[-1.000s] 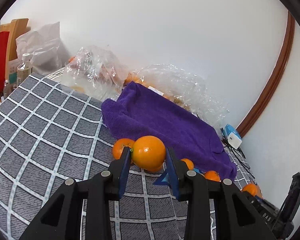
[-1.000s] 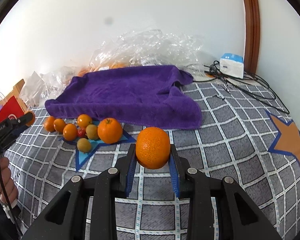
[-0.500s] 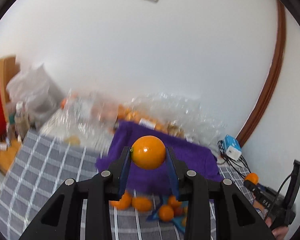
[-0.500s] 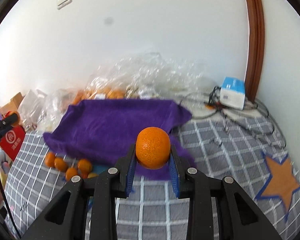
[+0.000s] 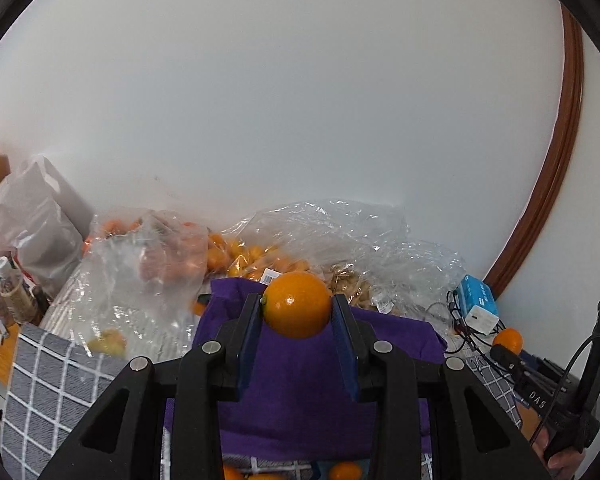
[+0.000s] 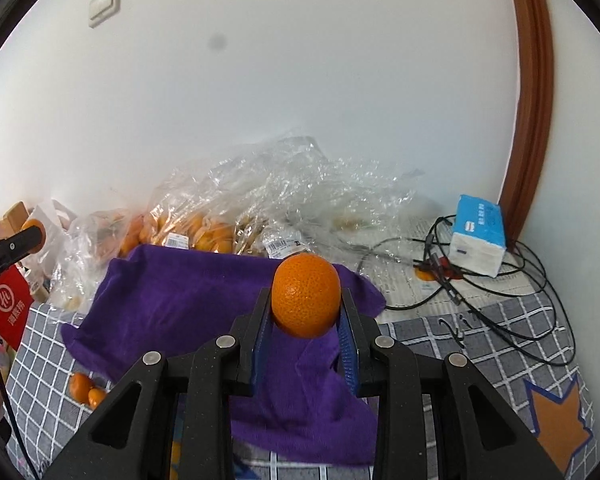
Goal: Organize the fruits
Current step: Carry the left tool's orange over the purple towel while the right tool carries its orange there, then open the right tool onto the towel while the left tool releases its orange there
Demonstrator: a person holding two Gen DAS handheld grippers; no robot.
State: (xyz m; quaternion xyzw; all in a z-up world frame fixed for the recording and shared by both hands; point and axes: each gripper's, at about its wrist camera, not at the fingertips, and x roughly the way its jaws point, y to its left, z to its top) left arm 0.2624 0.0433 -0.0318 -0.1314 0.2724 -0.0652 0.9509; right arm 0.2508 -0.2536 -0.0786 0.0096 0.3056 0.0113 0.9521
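**Two oranges held above the purple towel**

A purple towel (image 6: 188, 304) lay on the grey checked cover (image 6: 480, 344), plastic bags (image 6: 284, 196) behind it against the white wall. The left gripper (image 5: 298, 316) clamped a smooth orange (image 5: 298, 305); the right gripper (image 6: 305, 312) clamped a dimpled orange (image 6: 305, 294). Cables (image 6: 512, 280) sprawled right of the towel.

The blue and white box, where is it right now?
In the right wrist view the blue and white box sits at the right, against the wall beside the brown door frame, among black cables.
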